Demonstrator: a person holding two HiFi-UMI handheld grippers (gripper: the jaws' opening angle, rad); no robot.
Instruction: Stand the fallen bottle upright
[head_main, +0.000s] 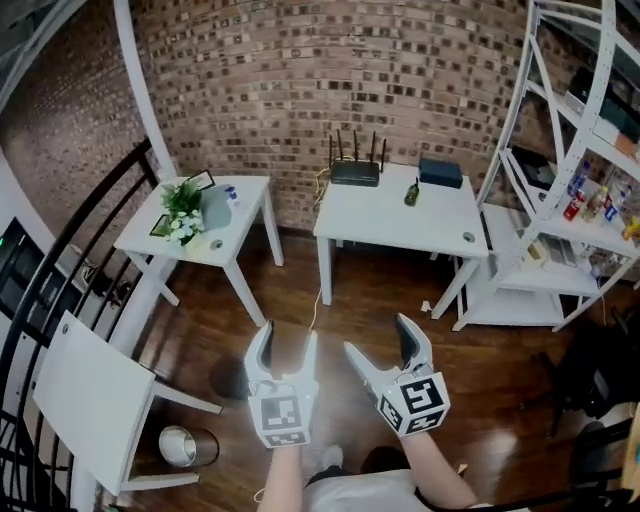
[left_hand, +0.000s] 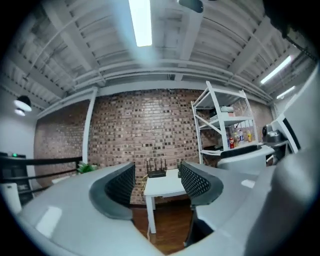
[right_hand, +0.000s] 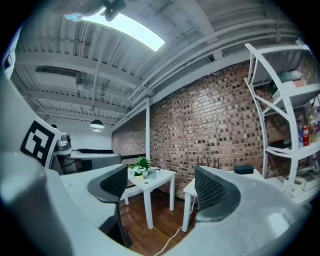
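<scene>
In the head view, both tongs are held low in the foreground above the wooden floor (head_main: 360, 290), pointing toward two white tables against the brick wall (head_main: 300, 80). The left tongs (head_main: 287, 345) are released, with only floor between the two halves. The right tongs (head_main: 377, 338) are likewise spread and carry nothing. The bottle (head_main: 411, 193), small and dark, sits on the right tabletop (head_main: 390, 220), between a black router (head_main: 355, 171) and a dark box (head_main: 440, 172) and well apart from both tongs. It is too small to tell whether it lies or stands. The left tabletop (head_main: 235, 235) holds a potted plant (head_main: 183, 208). A white shelf unit (head_main: 545, 215) stands at the right, a white chair (head_main: 90, 400) and a metal bin (head_main: 180, 446) at the lower left.

The left gripper view shows the ribbed pads (left_hand: 121, 187) apart with nothing gripped. The router and its white tabletop appear far off in the gap.

The right gripper view shows those pads (right_hand: 212, 189) also apart and empty. The plant's tabletop stands in the distance between them, and the dark box shows just above the right-hand pad.
</scene>
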